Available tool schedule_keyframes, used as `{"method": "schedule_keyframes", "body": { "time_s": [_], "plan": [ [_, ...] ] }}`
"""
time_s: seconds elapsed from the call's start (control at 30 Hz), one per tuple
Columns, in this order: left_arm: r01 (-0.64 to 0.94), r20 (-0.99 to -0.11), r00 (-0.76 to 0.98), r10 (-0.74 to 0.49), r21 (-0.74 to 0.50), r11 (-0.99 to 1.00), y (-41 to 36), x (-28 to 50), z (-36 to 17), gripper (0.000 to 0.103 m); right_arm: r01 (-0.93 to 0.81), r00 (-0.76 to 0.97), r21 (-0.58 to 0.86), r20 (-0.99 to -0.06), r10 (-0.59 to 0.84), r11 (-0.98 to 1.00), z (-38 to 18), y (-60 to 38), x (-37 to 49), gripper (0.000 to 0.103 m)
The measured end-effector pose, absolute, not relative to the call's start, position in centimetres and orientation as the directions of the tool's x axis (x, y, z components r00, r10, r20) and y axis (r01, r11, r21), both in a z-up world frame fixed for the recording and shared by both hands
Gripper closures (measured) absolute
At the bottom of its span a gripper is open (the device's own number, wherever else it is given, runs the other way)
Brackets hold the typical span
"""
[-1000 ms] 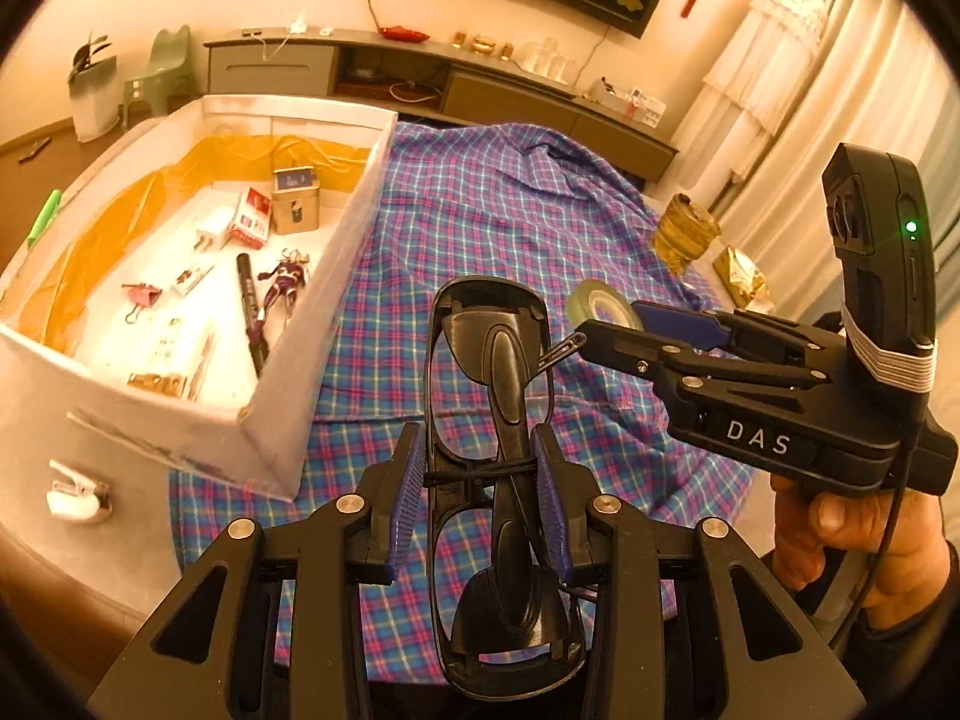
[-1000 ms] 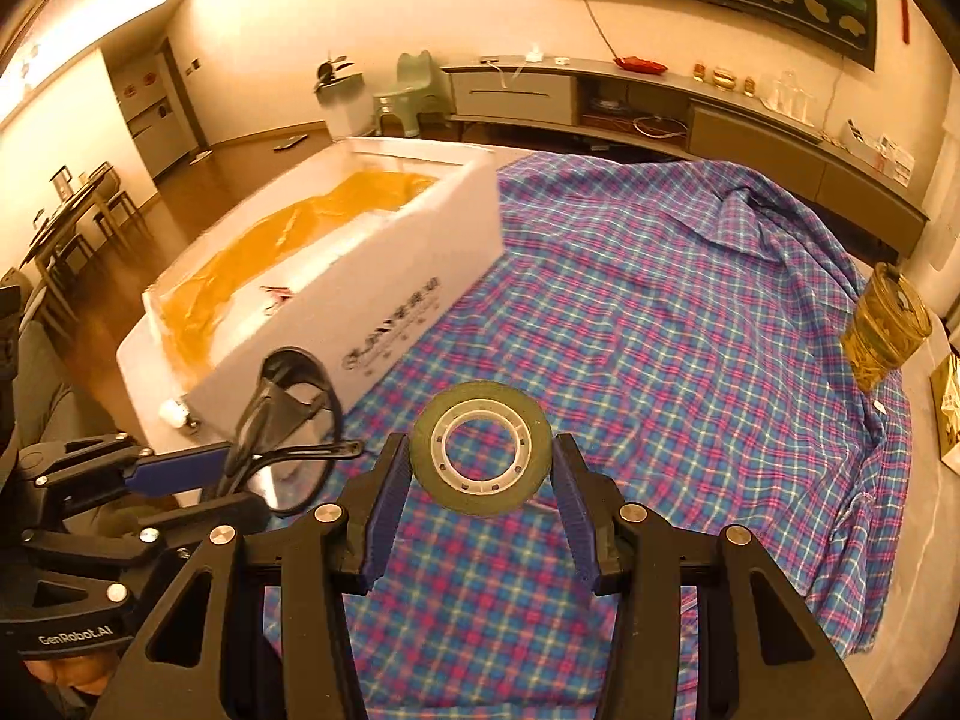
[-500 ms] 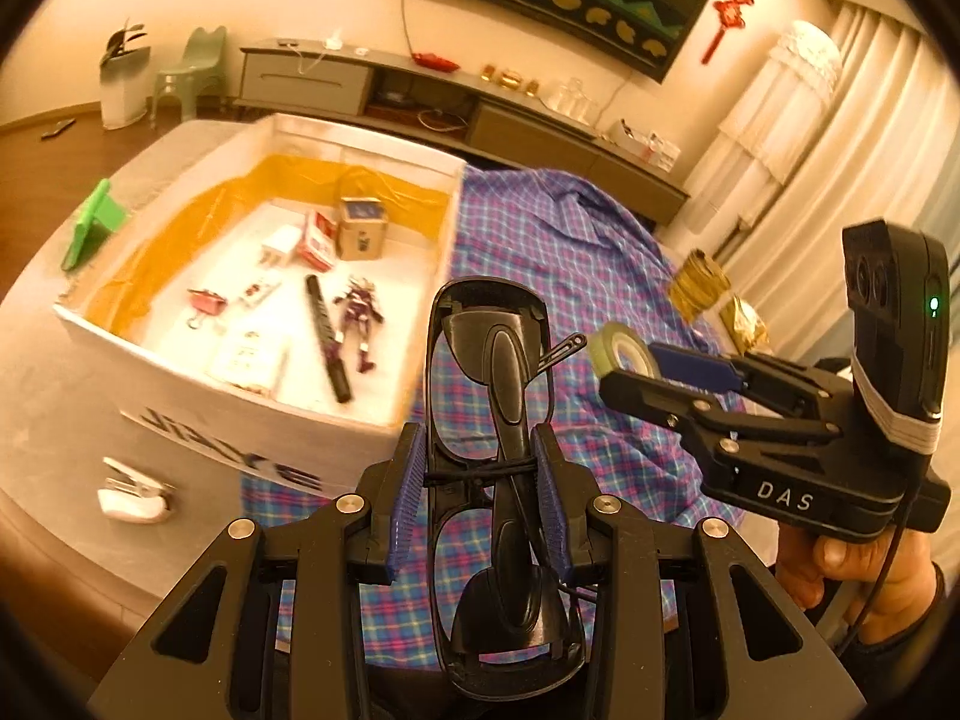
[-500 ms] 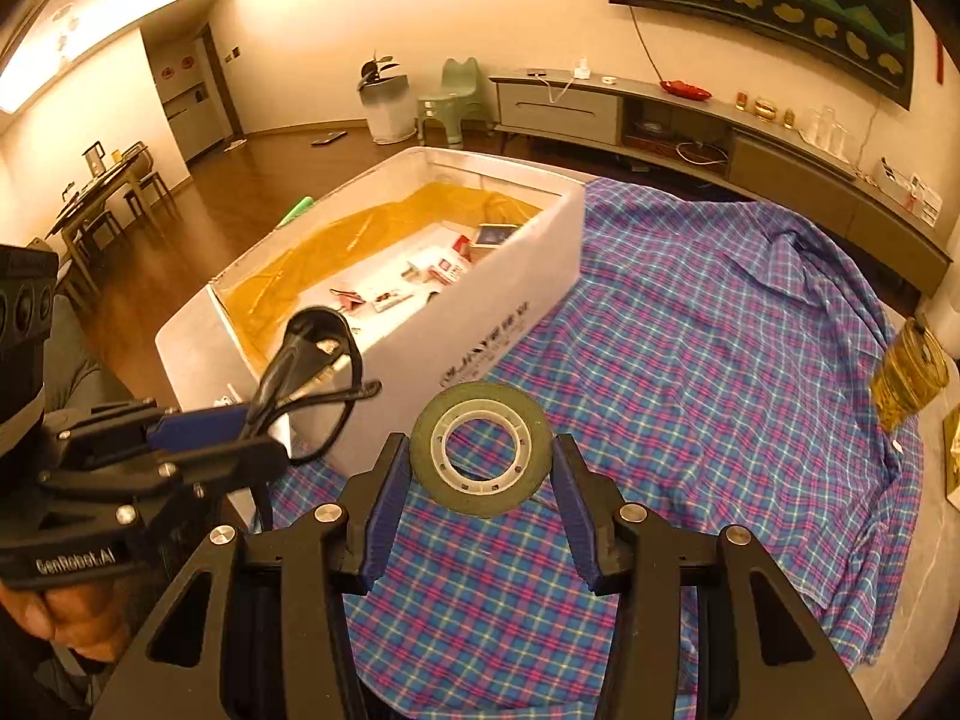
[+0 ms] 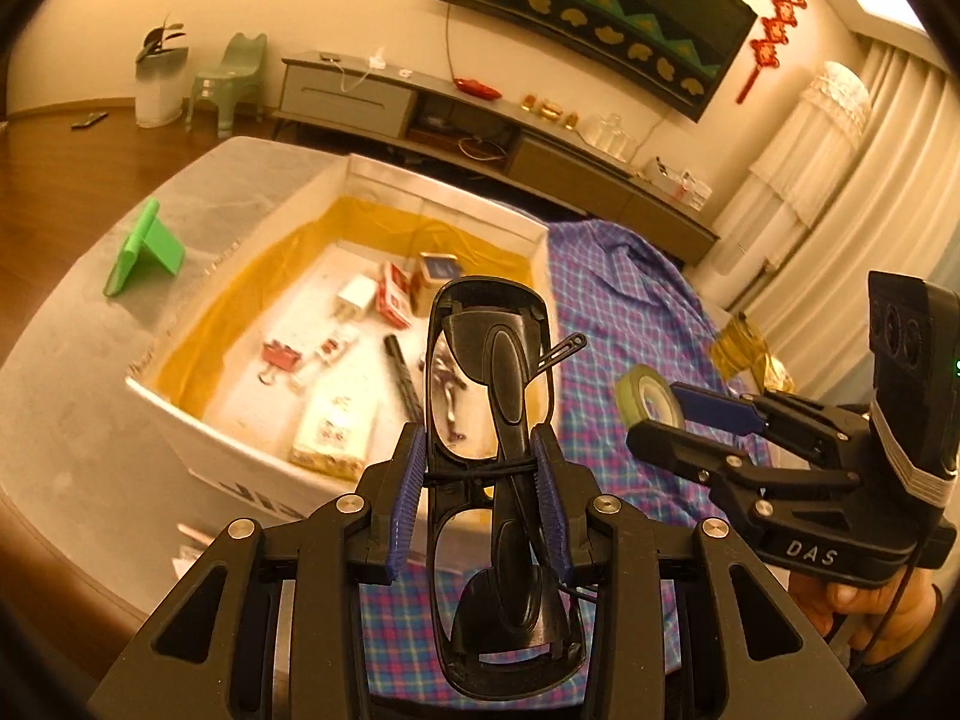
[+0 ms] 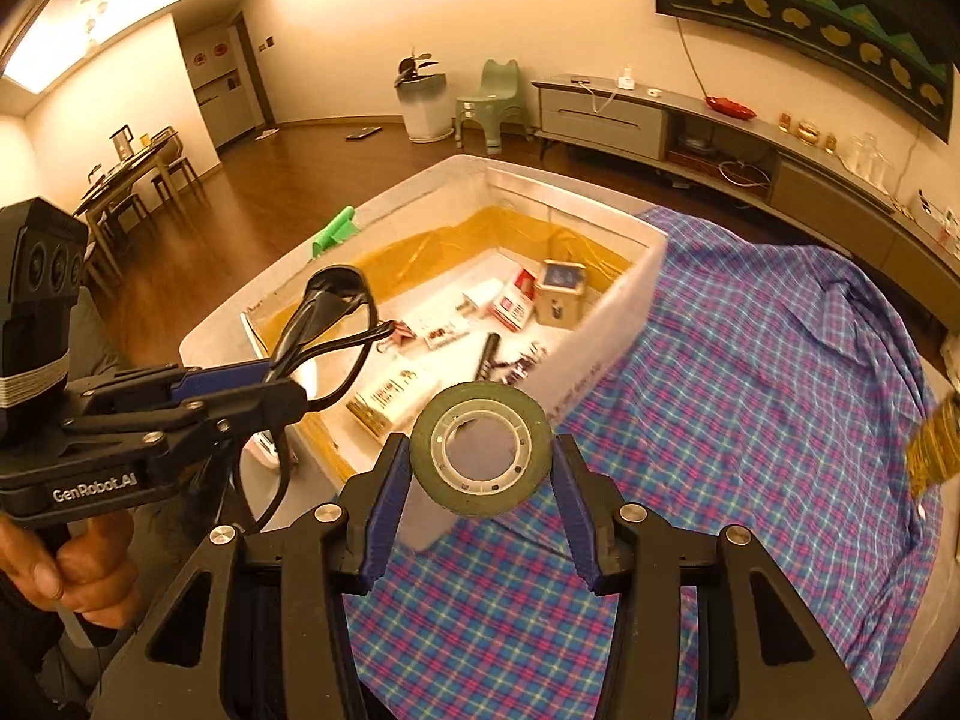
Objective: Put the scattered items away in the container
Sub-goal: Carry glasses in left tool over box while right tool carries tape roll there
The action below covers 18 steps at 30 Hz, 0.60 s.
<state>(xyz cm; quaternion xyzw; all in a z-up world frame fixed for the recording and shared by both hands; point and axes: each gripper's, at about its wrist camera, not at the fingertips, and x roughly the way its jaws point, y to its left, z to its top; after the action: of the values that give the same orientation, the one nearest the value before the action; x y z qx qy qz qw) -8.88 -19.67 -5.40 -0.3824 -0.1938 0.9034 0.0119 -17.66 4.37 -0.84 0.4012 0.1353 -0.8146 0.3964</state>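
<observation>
My left gripper (image 5: 480, 480) is shut on folded black glasses (image 5: 489, 396) and holds them above the near wall of the white foam box (image 5: 198, 426). My right gripper (image 6: 480, 480) is shut on a green tape roll (image 6: 480, 414), held in the air beside the box's near corner (image 6: 606, 336). The box, lined with yellow film, holds several small items: a marker (image 5: 403, 372), a red clip (image 5: 281, 355), small cartons (image 6: 516, 300). The tape also shows in the left wrist view (image 5: 648, 396), and the glasses in the right wrist view (image 6: 327, 312).
A plaid cloth (image 6: 750, 420) covers the table right of the box. A green stand (image 5: 144, 246) sits on the grey table left of the box. A gold object (image 5: 741, 348) lies at the cloth's far right edge. A white clip (image 5: 192, 546) lies near the box's front.
Both grippers have risen and moved left toward the box with their loads; the box's inside now shows from above in both views.
</observation>
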Motion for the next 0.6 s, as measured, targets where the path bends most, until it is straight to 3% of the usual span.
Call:
{"method": "schedule_keyframes", "body": {
  "time_s": [0.6],
  "plan": [
    [0.219,-0.732,-0.681,0.025,-0.237,-0.947,-26.1,-16.1,-5.7,0.066,0.781,-0.368,0.020,-0.793,-0.485,-0.625,-1.9,-3.4,-23.7,0.054]
  ]
}}
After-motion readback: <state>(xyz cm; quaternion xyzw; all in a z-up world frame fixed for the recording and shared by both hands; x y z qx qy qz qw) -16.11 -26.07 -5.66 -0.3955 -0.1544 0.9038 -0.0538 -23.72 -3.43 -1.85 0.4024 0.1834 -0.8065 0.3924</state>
